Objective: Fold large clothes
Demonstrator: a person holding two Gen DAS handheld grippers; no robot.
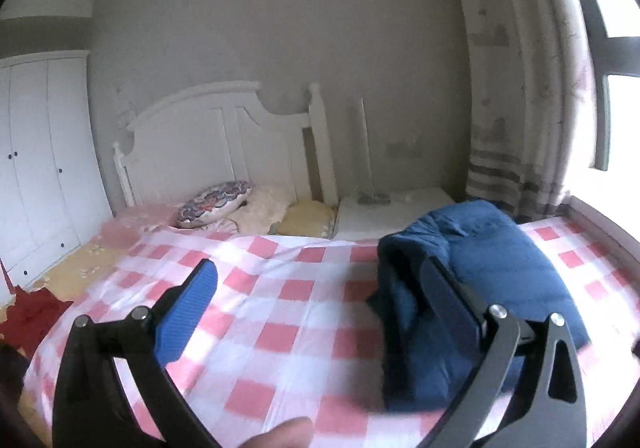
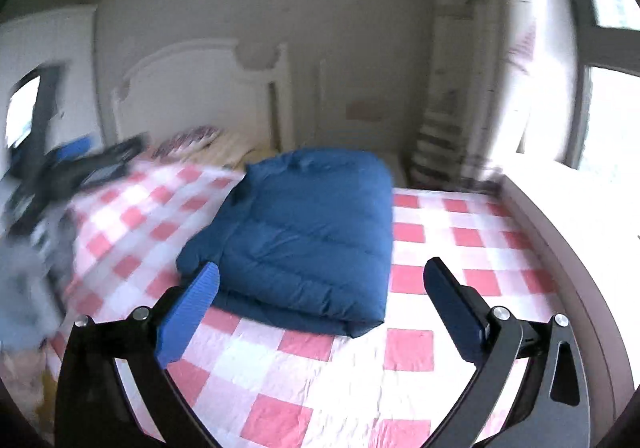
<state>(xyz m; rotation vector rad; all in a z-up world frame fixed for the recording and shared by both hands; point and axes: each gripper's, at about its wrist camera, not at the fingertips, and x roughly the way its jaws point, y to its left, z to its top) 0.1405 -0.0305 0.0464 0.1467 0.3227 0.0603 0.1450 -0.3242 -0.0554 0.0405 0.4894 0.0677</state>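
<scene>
A blue puffer jacket (image 2: 308, 232) lies folded into a thick bundle on the pink-and-white checked bed sheet (image 2: 412, 348). My right gripper (image 2: 320, 280) is open and empty, held just in front of the bundle's near edge. In the left wrist view the jacket (image 1: 492, 276) lies to the right. My left gripper (image 1: 320, 280) is open and empty above the sheet (image 1: 280, 328), its right finger (image 1: 448, 296) in front of the jacket. The left gripper also shows blurred at the far left of the right wrist view (image 2: 84, 171).
A white headboard (image 1: 216, 143) stands at the bed's far end with a patterned pillow (image 1: 216, 203) and yellow bedding (image 1: 308, 219). A white wardrobe (image 1: 40, 163) is on the left. A curtain (image 1: 516, 107) and window (image 1: 624, 127) are on the right. A white nightstand (image 1: 384, 211) stands beyond the jacket.
</scene>
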